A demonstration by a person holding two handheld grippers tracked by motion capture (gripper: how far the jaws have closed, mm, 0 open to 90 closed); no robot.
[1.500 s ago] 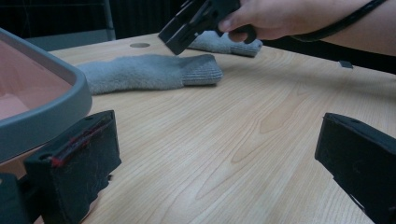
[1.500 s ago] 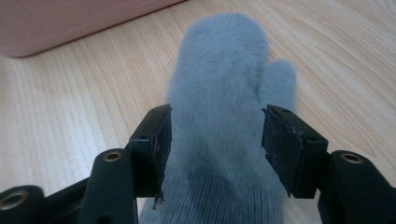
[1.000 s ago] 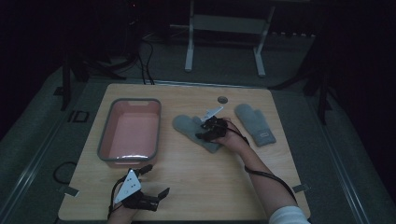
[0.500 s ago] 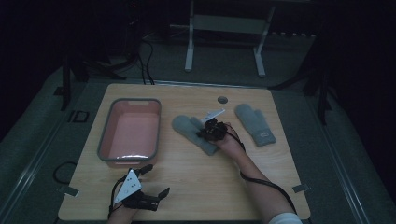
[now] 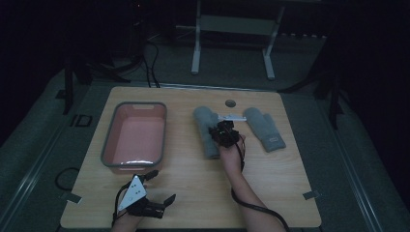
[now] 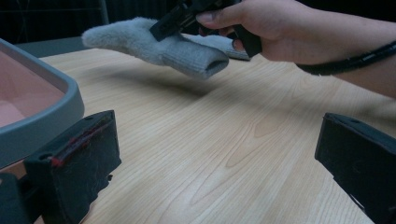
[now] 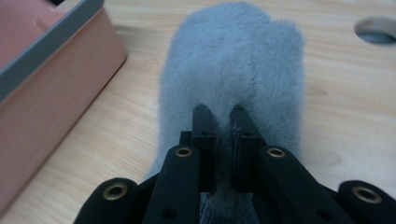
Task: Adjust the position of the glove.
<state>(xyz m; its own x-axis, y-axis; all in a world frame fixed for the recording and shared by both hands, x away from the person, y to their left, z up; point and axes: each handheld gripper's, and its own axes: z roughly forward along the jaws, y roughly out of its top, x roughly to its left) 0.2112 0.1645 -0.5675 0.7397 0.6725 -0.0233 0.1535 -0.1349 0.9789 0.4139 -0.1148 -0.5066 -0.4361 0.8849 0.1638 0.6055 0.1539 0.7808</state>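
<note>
A fuzzy grey mitten (image 5: 205, 133) hangs a little above the wooden table, tilted, in the left gripper view (image 6: 187, 53). My right gripper (image 5: 220, 131) is shut on its cuff end, and the pads pinch the fabric (image 7: 223, 116). The rest of that mitten (image 7: 233, 60) stretches away from the jaws. A second grey mitten (image 5: 265, 128) lies flat to the right of my right hand. Near the table's front left edge my left gripper (image 5: 162, 187) rests open, with bare wood between its jaws (image 6: 215, 154).
A pink tray with a grey rim (image 5: 109, 140) stands left of the held mitten, and its corner (image 6: 51, 88) is close to my left gripper. There is a round hole (image 5: 230, 103) in the tabletop behind the mittens. Beyond the table are dark floor and a metal stand.
My right gripper closed on the left mitten and drew back toward the person, lifting it off the table. The left gripper has kept still.
</note>
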